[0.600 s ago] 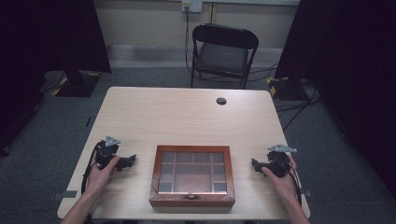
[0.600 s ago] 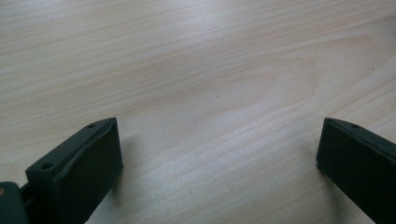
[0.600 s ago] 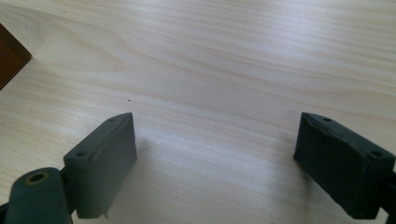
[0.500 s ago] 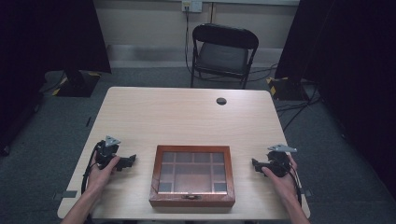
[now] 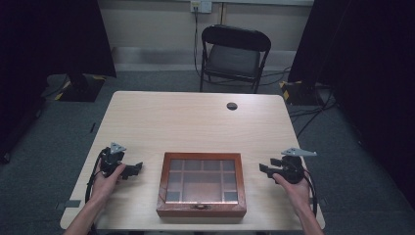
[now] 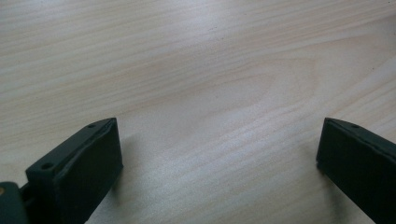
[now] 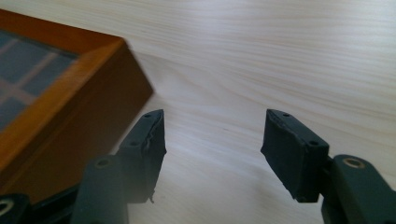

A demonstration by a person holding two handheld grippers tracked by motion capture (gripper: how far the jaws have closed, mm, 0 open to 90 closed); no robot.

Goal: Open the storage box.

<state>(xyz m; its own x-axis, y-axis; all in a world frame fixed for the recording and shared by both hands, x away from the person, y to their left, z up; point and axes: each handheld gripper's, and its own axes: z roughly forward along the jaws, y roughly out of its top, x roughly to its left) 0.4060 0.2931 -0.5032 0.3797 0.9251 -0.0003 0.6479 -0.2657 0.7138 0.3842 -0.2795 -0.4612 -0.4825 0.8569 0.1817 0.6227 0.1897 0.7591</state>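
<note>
**Two open grippers, one closed box: where a slip could start**

Two grippers flank a wooden box, and the risks follow the sizes of what is on the table.

The table [image 5: 195,117] is the largest thing here, and its near edge is the first hazard: the wooden box [image 5: 201,184] sits close to that edge, between the two hands, so a push toward the person could tip it off.

The box itself comes next. Its glass-paned lid [image 5: 201,180] lies shut, with a small clasp [image 5: 199,206] at the front. A jaw pressed down on a pane, not the frame, could crack it; a one-sided grab could spin the box instead of lifting the lid.

The left gripper [image 5: 131,169] rests on the tabletop beside the box, its jaws spread wide with nothing between them. The right gripper [image 5: 266,168] is near the box's right wall, jaws apart and empty; in the right gripper view the box's corner [image 7: 135,65] lies just beside one jaw, which could knock it askew.

Smallest is a dark round cap [image 5: 232,105] at the far side, well apart and harmless.
</note>
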